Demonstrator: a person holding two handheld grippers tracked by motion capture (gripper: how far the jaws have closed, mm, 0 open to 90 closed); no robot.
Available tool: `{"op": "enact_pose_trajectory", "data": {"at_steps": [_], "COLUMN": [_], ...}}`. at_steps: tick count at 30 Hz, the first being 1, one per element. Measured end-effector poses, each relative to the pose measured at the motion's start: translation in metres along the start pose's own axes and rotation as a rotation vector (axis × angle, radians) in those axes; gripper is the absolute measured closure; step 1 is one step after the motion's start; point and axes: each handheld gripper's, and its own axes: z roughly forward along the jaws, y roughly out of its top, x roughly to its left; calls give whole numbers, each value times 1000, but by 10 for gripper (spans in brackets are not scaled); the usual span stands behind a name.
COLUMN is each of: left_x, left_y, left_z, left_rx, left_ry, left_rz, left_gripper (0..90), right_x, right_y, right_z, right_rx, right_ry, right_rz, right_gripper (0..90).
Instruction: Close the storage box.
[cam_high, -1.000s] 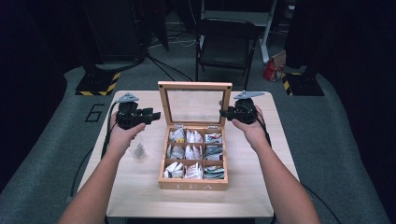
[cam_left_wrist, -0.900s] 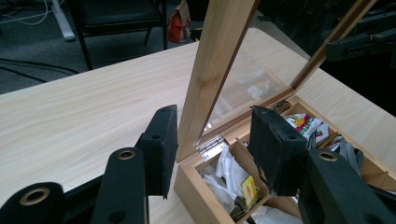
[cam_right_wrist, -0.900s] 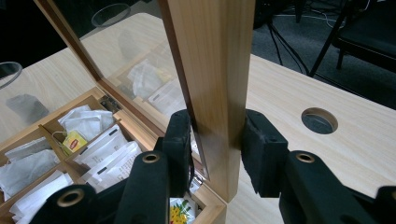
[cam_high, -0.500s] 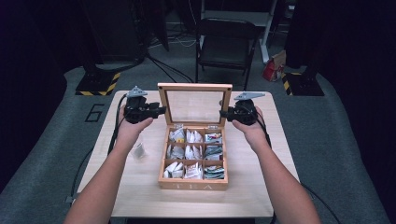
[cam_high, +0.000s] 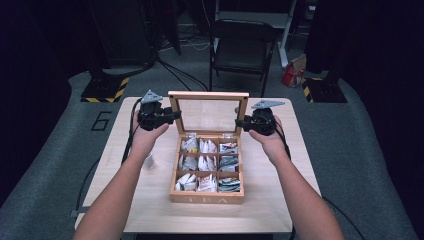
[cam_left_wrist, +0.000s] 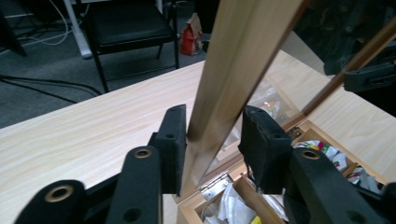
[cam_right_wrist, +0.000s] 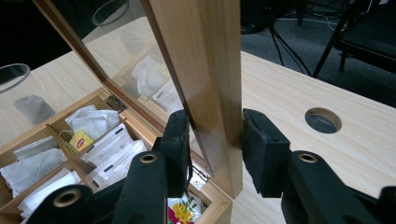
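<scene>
A wooden tea box (cam_high: 206, 197) stands open on the table, its compartments filled with tea bags (cam_high: 205, 165). Its glass lid (cam_high: 208, 95) stands upright at the back. My left gripper (cam_high: 174, 116) is at the lid's left edge. In the left gripper view (cam_left_wrist: 212, 130) the lid frame (cam_left_wrist: 233, 70) sits between the jaws, which have just been closing; one pad touches the wood and the other stands a little off. My right gripper (cam_high: 239, 121) is at the lid's right edge. Its pads (cam_right_wrist: 215, 135) press on the frame (cam_right_wrist: 205, 60) from both sides.
A small clear glass (cam_high: 148, 161) sits on the table left of the box, by my left forearm. A round cable hole (cam_right_wrist: 323, 120) lies in the tabletop right of the lid. Behind the table stand a black folding chair (cam_high: 242, 47) and a red bag (cam_high: 292, 75).
My left gripper has moved right up to the lid's left edge, and its jaws now straddle the frame. The right gripper and the lid have stayed put.
</scene>
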Motion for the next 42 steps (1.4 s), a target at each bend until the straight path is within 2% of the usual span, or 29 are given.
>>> {"op": "enact_pose_trajectory", "data": {"at_steps": [5, 9, 11, 16, 22, 24, 34, 38, 42], "left_x": [-1, -2, -3, -6, -9, -10, -15, -16, -18], "left_y": [-1, -1, -2, -6, -12, -13, -23, -27, -30], "left_z": [-1, -2, -3, -7, -12, -13, -20, -22, -24], "left_rx": [4, 6, 11, 3, 2, 5, -4, 0, -2], "left_ry": [4, 4, 2, -1, -9, -11, -23, -28, -33], "left_rz": [15, 18, 29, 30, 37, 42, 48, 52, 50], "left_gripper": [632, 633, 633, 630, 625, 624, 616, 613, 610], "right_x": [0, 2, 4, 8, 19, 24, 39, 44, 48], "right_y": [0, -1, -2, -5, -7, -5, 3, 7, 9], "right_z": [0, -3, -5, -16, -31, -35, -54, -61, -67], "right_rx": [2, -3, -2, -9, -48, -50, -57, -56, -54], "right_ry": [1, 13, 8, 7, 0, 11, 2, -9, -22], "right_rz": [5, 50, 42, 79, 56, 50, 21, -15, -29], "right_gripper": [616, 548, 541, 525, 487, 488, 488, 499, 533]}}
